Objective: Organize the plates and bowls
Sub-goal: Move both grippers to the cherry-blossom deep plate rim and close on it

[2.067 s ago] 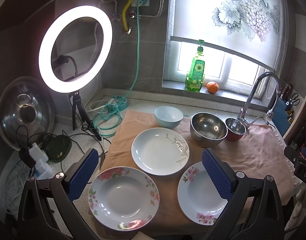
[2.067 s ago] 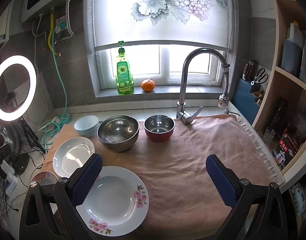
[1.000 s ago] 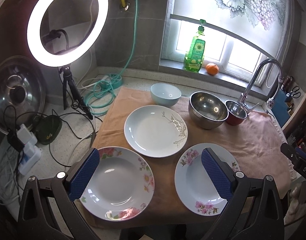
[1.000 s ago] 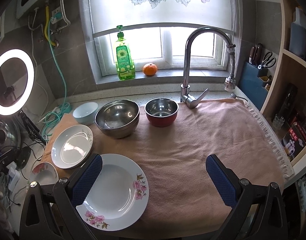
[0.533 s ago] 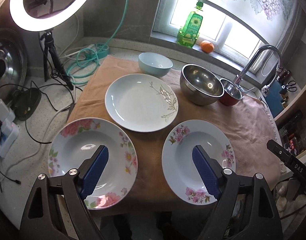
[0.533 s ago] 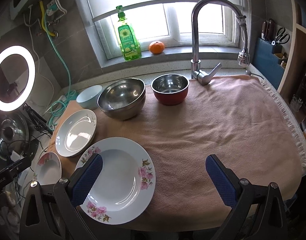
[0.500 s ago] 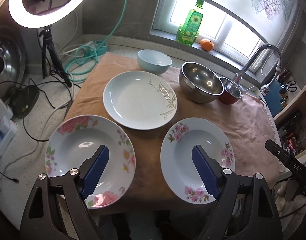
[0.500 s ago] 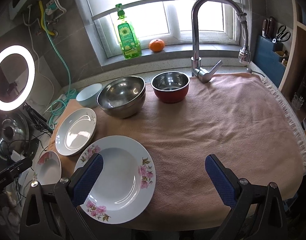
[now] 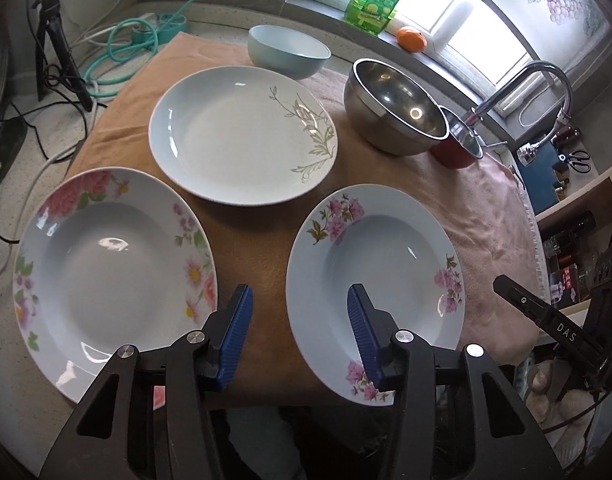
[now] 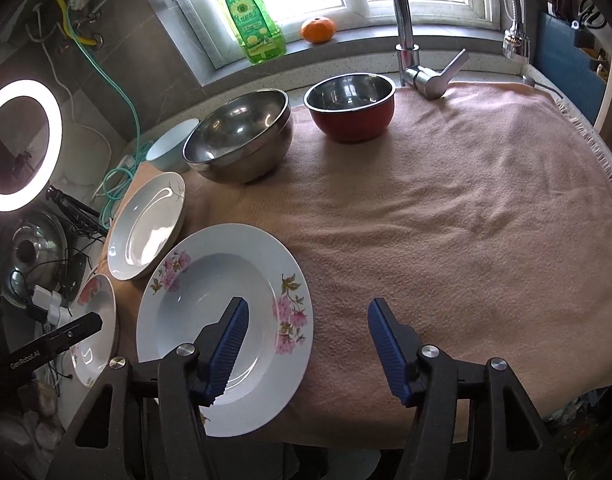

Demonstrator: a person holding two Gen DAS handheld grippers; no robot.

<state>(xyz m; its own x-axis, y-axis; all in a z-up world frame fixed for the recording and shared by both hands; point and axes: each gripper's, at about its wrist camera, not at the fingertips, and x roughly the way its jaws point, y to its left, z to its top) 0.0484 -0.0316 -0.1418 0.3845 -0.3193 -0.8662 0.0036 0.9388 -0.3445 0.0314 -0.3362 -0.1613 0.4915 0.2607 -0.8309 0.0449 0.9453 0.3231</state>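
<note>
Plates [image 9: 241, 136] number three, bowls [image 10: 237, 136] three; both jaws closing, seemingly gripping nothing.

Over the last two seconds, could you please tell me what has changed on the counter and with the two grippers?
Both grippers have tipped down toward the counter, and their jaws have just been closing. The left gripper hangs over the gap between the two flower-rimmed white plates; the right gripper straddles the pink-flowered plate's right rim. Neither holds anything. The plates, bowls and peach towel lie unmoved.
</note>
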